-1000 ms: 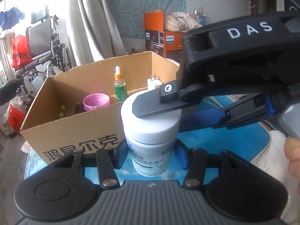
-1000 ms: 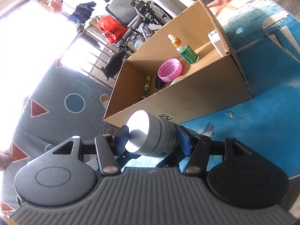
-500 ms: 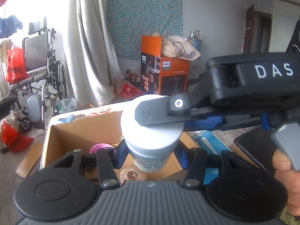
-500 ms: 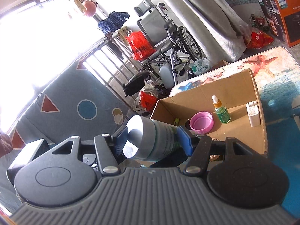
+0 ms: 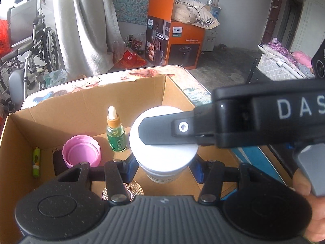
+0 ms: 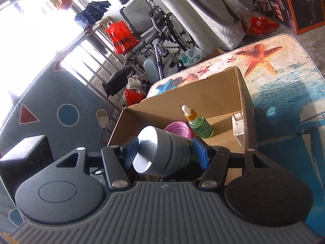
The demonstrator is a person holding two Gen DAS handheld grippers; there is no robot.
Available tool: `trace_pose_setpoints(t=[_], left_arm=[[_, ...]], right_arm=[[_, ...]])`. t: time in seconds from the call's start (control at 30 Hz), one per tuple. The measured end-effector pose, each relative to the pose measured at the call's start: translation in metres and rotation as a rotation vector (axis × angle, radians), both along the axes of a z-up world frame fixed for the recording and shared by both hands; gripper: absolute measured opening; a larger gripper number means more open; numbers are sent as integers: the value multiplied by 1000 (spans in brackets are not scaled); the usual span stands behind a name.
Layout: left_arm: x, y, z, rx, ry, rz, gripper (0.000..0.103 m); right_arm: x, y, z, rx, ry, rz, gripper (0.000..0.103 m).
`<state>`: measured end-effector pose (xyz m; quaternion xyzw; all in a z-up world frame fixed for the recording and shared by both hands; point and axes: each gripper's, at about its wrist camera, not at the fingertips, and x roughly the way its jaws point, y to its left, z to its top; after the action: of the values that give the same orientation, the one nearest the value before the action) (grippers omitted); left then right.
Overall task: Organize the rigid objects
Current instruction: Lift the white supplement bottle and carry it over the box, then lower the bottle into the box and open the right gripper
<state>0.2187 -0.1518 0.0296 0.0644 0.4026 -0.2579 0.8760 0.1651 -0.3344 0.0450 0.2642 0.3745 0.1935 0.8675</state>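
Observation:
A white-lidded supplement jar (image 5: 163,154) is held over the open cardboard box (image 5: 61,109). My left gripper (image 5: 162,167) is shut on the jar's body from the near side. My right gripper (image 6: 165,155) is also shut on the jar (image 6: 162,152), coming in from the right, with its upper arm across the lid in the left wrist view. Inside the box stand a green dropper bottle (image 5: 115,134), a pink lid (image 5: 81,152), a small green tube (image 5: 36,162), a dark object, a round metal mesh piece (image 5: 136,190) and a white charger plug (image 6: 238,128).
The box sits on a table with a sea-and-starfish cloth (image 6: 284,81). A wheelchair (image 5: 26,46), a curtain and an orange Philips carton (image 5: 174,42) stand on the floor beyond. A person's hand (image 5: 312,203) holds the right gripper.
Both grippers have carried the jar up off the table in front of the box and forward over the box opening. The jar has stayed gripped throughout.

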Motion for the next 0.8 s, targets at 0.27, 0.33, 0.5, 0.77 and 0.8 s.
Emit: trace_pose_setpoints(t=[0.27, 0.33, 0.5, 0.77, 0.8], left_arm=[[9, -9, -14, 58, 46, -26, 54], [11, -11, -17, 63, 56, -28, 54], [12, -13, -21, 72, 79, -26, 54], [10, -14, -20, 75, 73, -26, 55], [10, -14, -20, 76, 71, -26, 55]], right_arm=[[18, -1, -23, -47, 23, 11, 60], [19, 1, -23, -52, 24, 14, 60], [21, -1, -25, -51, 27, 18, 61], [20, -4, -26, -47, 25, 6, 63], [19, -4, -26, -45, 24, 5, 63]])
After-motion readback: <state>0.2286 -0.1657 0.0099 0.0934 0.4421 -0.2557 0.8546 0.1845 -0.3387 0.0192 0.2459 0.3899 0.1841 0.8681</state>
